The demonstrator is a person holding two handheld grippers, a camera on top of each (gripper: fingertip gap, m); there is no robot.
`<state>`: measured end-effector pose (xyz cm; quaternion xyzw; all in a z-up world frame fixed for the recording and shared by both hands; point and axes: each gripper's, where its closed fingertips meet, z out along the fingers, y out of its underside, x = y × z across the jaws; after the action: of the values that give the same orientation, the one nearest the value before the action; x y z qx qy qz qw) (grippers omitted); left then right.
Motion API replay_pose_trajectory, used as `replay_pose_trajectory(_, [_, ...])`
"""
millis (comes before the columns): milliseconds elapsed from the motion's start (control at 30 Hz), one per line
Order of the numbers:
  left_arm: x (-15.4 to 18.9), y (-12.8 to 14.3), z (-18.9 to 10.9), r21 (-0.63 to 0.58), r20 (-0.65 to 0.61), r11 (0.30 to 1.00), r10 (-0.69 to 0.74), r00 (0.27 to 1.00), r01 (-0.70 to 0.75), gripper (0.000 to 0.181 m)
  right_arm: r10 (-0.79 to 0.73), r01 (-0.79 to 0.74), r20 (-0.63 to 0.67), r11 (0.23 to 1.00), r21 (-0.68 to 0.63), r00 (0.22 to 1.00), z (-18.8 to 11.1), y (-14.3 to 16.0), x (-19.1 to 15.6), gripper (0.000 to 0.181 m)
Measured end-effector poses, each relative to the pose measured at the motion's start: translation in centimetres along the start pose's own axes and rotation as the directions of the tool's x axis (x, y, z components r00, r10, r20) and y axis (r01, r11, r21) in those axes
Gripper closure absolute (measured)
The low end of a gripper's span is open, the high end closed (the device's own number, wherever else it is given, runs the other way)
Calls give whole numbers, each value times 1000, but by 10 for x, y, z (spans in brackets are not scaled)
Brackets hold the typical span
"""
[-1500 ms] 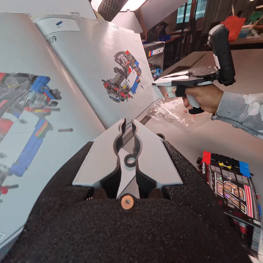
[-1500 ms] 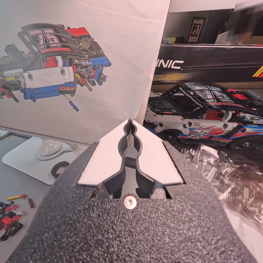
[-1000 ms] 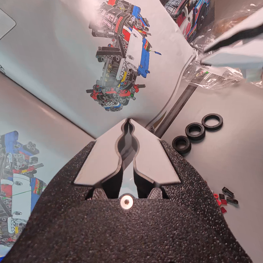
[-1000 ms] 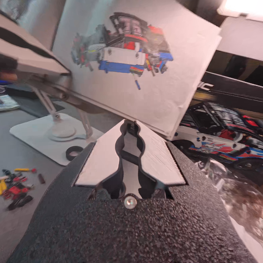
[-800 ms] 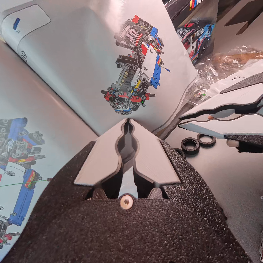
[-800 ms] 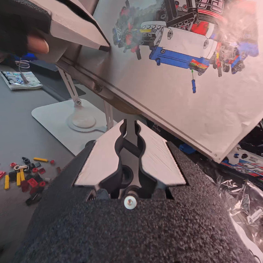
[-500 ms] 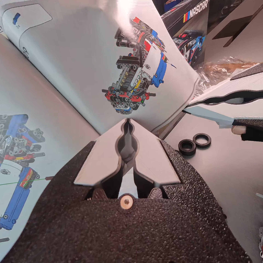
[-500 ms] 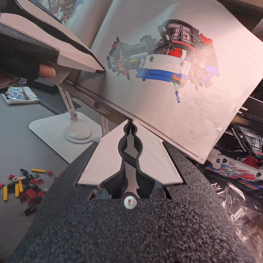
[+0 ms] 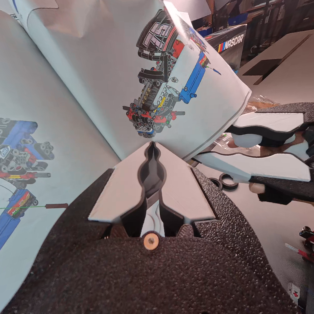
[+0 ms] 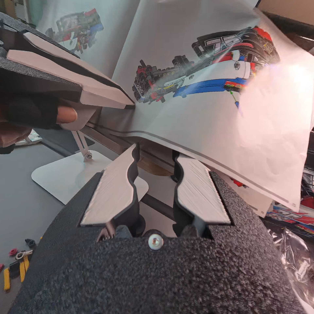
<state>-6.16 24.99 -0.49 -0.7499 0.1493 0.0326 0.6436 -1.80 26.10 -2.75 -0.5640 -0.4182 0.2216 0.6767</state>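
An open instruction booklet point(image 9: 102, 71) with coloured drawings of a brick car stands on a stand. My left gripper point(image 9: 153, 143) is shut, and its tips touch the right-hand page near the fold. It also shows in the right wrist view point(image 10: 133, 104), pressed on the page. My right gripper point(image 10: 155, 149) is open. Its fingers sit just under the curled lower edge of that right-hand page point(image 10: 203, 129). In the left wrist view the right gripper point(image 9: 214, 144) has one finger behind the page edge and one below it. It holds nothing.
The stand's white base point(image 10: 56, 176) rests on the grey table. Black tyres point(image 9: 227, 181) lie beneath the right gripper. A dark box with a race car picture point(image 9: 229, 42) stands behind. Clear bags point(image 10: 299, 271) lie on the right, small loose parts point(image 10: 17, 265) on the left. The grippers' ends are close to 6 centimetres from one another.
My right gripper has opened and moved up to the page's lower edge. The right-hand page has lifted and curled. My left gripper stays shut against the page.
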Motion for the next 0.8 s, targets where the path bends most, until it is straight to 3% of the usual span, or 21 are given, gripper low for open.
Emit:
replay_pose_trajectory(333, [0,-1,2,6,21,1000,2,1000,-2,181,157,-169,-162,984,-61,974,15,-5,0,153])
replay_pose_trajectory(433, [0,0,3,7,41,1000,10,999,-11,181,160,-173,-166,983,-67,973,16,-6,-5,178])
replay_pose_trajectory(533, [0,1,3,1,57,999,41,998,-41,181,367,-375,-173,927,-17,914,13,-1,-2,180])
replay_pose_trajectory(600, [0,1,4,-7,72,998,63,995,-63,181,640,-642,-128,766,29,758,8,7,1,180])
replay_pose_trajectory(667, [0,2,5,-20,86,997,80,993,-78,181,872,-868,-55,490,77,487,3,18,2,180])
replay_pose_trajectory(733, [2,3,8,-42,97,993,111,989,-107,181,977,-973,14,213,85,215,1,27,1,180])
replay_pose_trajectory(800, [5,4,10,-61,116,987,157,981,-151,181,997,-995,39,61,83,64,0,35,-2,180])
